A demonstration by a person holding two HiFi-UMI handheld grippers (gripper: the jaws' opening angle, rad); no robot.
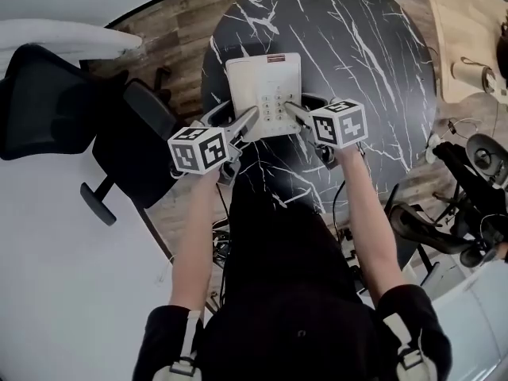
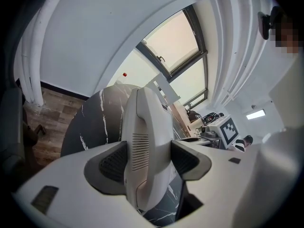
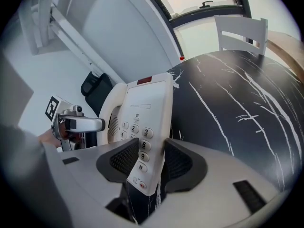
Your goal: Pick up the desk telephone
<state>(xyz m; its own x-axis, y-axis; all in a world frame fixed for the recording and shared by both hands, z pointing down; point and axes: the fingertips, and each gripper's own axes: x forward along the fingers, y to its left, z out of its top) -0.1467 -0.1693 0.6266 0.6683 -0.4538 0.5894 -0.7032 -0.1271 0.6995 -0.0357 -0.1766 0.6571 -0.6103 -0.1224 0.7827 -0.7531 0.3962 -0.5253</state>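
Observation:
A white desk telephone (image 1: 266,86) with a keypad sits at the near edge of a round black marble table (image 1: 357,46). My left gripper (image 1: 251,117) comes in from the left and is shut on the phone's handset side; in the left gripper view both pads press on the handset (image 2: 147,141). My right gripper (image 1: 292,109) is shut on the phone's right edge beside the keypad (image 3: 142,132), one pad on the face and one underneath. In the right gripper view the telephone (image 3: 147,103) stands tilted, its near end off the table top.
A black office chair (image 1: 48,94) stands left of the table, next to a white desk (image 1: 48,276). A wooden table (image 1: 468,22) and dark equipment with cables (image 1: 476,197) are at the right. A white chair (image 3: 240,32) stands at the table's far side.

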